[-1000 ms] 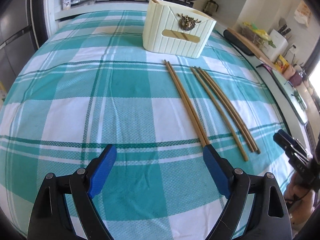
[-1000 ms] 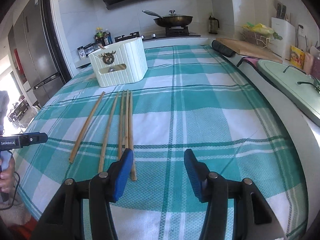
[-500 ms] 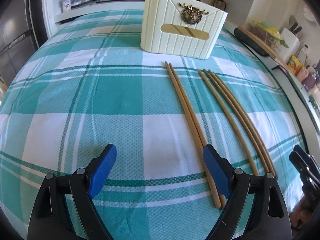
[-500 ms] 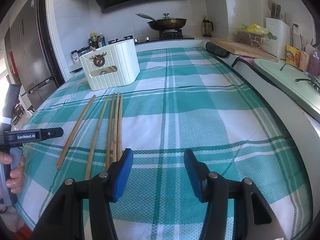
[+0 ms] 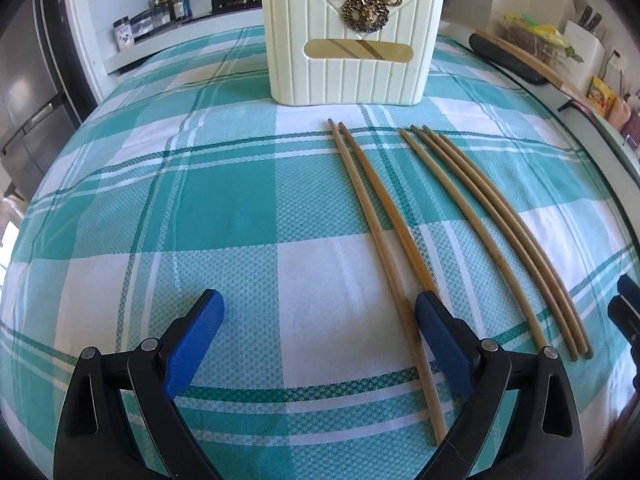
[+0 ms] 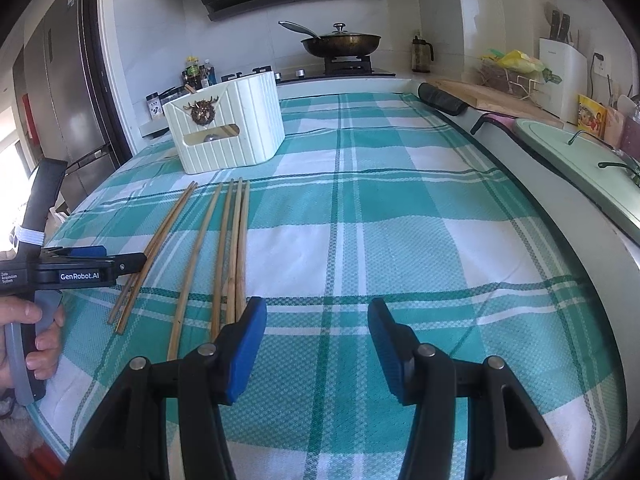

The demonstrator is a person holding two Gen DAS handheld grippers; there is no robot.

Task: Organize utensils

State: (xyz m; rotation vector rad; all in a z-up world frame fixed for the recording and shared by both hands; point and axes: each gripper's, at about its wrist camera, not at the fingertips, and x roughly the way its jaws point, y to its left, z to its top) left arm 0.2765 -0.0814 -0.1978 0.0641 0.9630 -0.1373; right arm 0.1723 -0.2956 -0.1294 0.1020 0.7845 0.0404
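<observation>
The left gripper [image 5: 320, 320] hangs low over the teal-and-white checked tablecloth [image 5: 180, 208], its blue-padded jaws spread wide; they have just been opening further, and only bare cloth lies between the tips. Its right pad [image 5: 440, 344] sits over the near end of a pair of long tan wooden chopsticks [image 5: 380, 232]; one stick of the pair runs along the inner edge of that pad, and whether the pad touches it cannot be told. Just beside this pair, toward the right, lie three more tan wooden chopsticks [image 5: 492, 220], one slightly apart from the other two, all pointing the same way. Beyond their far tips stands the cream ribbed plastic utensil holder [image 5: 352, 44], upright, with a bronze deer-head emblem and an oblong window on its front; a stick end shows above its rim at the left.

The right gripper [image 6: 316, 320] holds its blue-padded jaws about half open, with nothing between them but cloth. Its left pad [image 6: 248, 344] covers the near ends of the three-stick group. The person's hand [image 6: 28, 336] grips the left tool's handle at the left edge of the right wrist view.
</observation>
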